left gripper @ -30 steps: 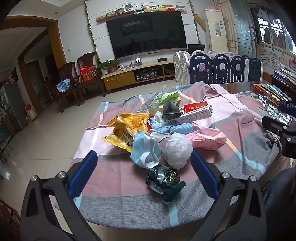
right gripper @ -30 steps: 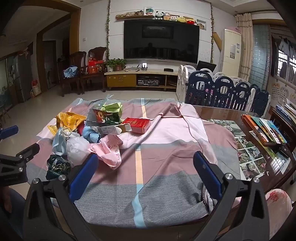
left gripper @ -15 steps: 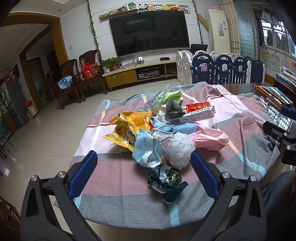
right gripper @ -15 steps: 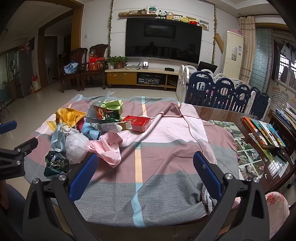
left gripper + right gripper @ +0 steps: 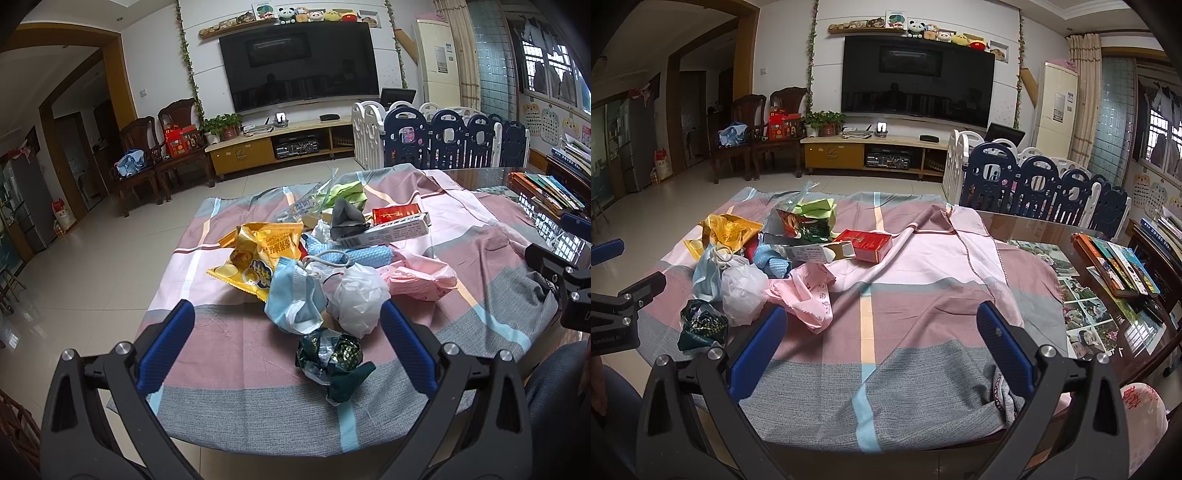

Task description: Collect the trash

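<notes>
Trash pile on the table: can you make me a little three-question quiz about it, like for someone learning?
1. True or false: the left tongs are open and hold nothing.
2. Which lies nearest the left tongs: A) the crumpled dark green foil wrapper, B) the flat red cardboard box, C) the yellow crinkled snack bag?
3. Fill in: the crumpled white plastic bag touches the light ____ face mask.

Key: 1 true; 2 A; 3 blue.
</notes>
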